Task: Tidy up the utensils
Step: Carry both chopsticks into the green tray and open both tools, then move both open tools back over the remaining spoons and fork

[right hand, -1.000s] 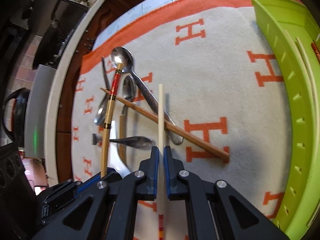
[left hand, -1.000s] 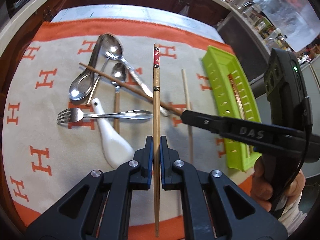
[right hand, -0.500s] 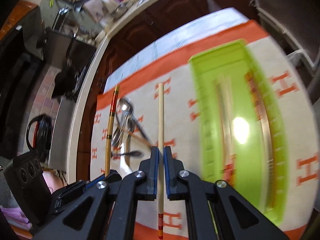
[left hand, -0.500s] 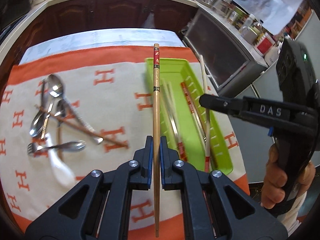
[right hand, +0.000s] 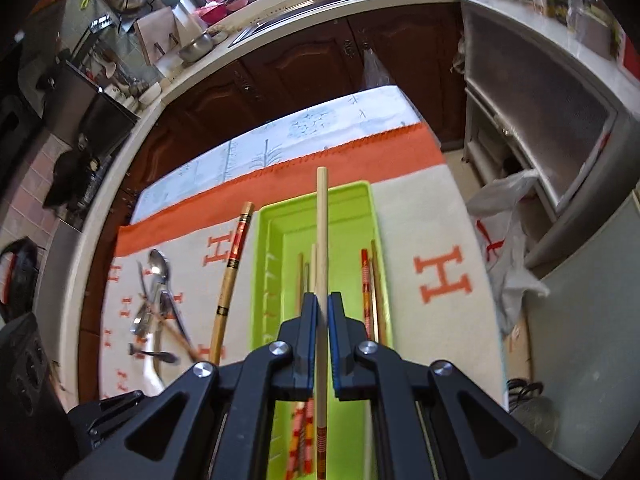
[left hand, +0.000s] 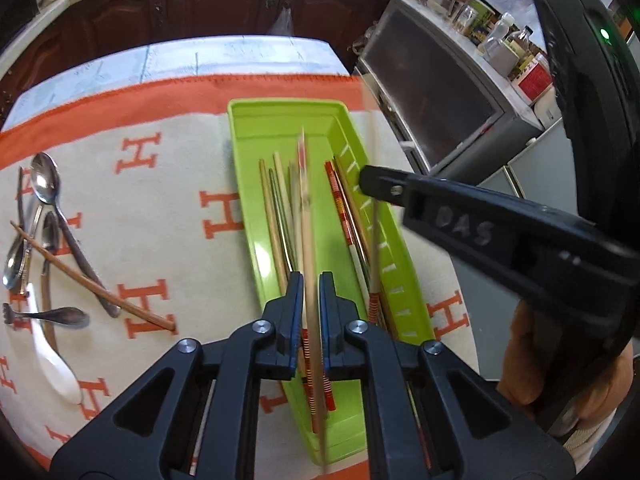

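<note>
Orange-bordered cloth (left hand: pixel 168 200) before dark cabinets (right hand: pixel 304 64), each gripper (left hand: pixel 311 292) (right hand: pixel 322 312) pinching a chopstick (left hand: pixel 308 248) (right hand: pixel 322 240).

table (right hand: pixel 352 116) under orange-bordered cloth (left hand: pixel 168 184); on cloth: green tray (left hand: pixel 280 120), loose cutlery (left hand: pixel 44 240).

Above the long lime-green plastic tray (left hand: pixel 404 256), the wooden chopstick (left hand: pixel 306 216) in the left gripper (left hand: pixel 310 300) is motion-blurred; its lower end merges with tray contents, partly hidden behind the gripper.
</note>
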The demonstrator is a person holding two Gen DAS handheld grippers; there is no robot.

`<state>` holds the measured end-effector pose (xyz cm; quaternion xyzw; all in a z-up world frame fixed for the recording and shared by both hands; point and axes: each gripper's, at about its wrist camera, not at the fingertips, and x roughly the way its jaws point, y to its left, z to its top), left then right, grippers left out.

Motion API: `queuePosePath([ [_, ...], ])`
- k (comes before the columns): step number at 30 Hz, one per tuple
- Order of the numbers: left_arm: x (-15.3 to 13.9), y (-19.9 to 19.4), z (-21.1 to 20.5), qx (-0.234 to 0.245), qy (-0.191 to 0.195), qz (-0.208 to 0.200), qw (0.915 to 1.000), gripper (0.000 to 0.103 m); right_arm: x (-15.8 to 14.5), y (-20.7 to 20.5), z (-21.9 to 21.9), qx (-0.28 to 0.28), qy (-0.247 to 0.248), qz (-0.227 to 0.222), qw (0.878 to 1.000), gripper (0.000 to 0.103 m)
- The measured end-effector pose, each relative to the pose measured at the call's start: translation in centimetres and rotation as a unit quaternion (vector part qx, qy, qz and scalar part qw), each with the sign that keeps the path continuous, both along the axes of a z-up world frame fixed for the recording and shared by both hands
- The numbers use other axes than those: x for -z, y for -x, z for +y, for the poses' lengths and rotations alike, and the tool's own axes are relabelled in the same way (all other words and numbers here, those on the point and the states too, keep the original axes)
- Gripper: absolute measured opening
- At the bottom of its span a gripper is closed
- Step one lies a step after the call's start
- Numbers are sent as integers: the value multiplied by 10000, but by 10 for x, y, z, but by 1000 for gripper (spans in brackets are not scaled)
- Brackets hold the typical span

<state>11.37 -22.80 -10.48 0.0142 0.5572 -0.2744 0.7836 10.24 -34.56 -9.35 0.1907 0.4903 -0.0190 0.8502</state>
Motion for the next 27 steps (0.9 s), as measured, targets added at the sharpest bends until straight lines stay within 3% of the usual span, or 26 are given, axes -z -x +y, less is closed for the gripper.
queuePosePath([
  [4,8,0,-3,136,-21,139,9998,6,12,-6,11,-222,199,200,9994,6],
  [9,5,5,3,131,-93,74,9998,20,29,-3,9,-194,52,371,9991,6],
  [27,-8,26,56,-232,-586,-326,9975,21,30,39,30,-250,-257,261,9990,7],
])
